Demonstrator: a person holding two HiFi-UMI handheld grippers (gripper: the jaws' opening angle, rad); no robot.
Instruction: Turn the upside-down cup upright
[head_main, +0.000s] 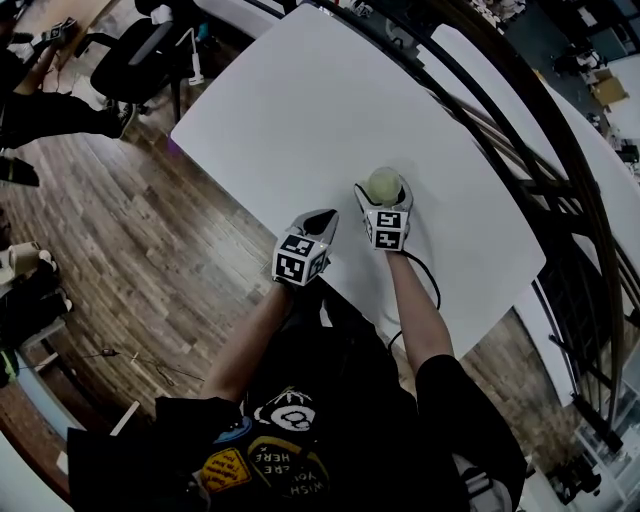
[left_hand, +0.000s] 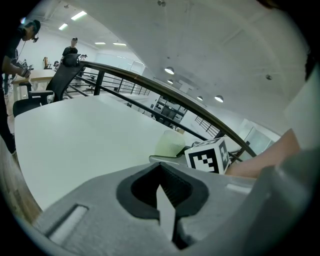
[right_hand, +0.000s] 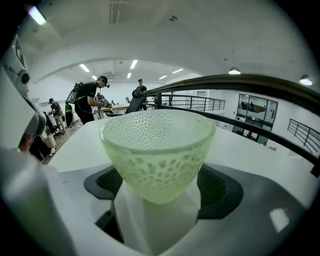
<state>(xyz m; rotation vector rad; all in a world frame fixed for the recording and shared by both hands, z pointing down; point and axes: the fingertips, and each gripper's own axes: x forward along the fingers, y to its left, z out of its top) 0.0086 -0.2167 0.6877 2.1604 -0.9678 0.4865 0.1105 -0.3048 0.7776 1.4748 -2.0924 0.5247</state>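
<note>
The left gripper (head_main: 321, 220) is sitting pinched together and empty over the table's (head_main: 300, 100) near edge, while the green cup (head_main: 383, 183) is already standing mouth-up just inside that edge, untouched between the wide-spread jaws of the right gripper (head_main: 385, 196), apparently leaving only withdrawal.

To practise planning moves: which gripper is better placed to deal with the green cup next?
The right gripper: its open jaws flank the dimpled green cup on the white table; the left gripper is shut, empty and off to one side.
</note>
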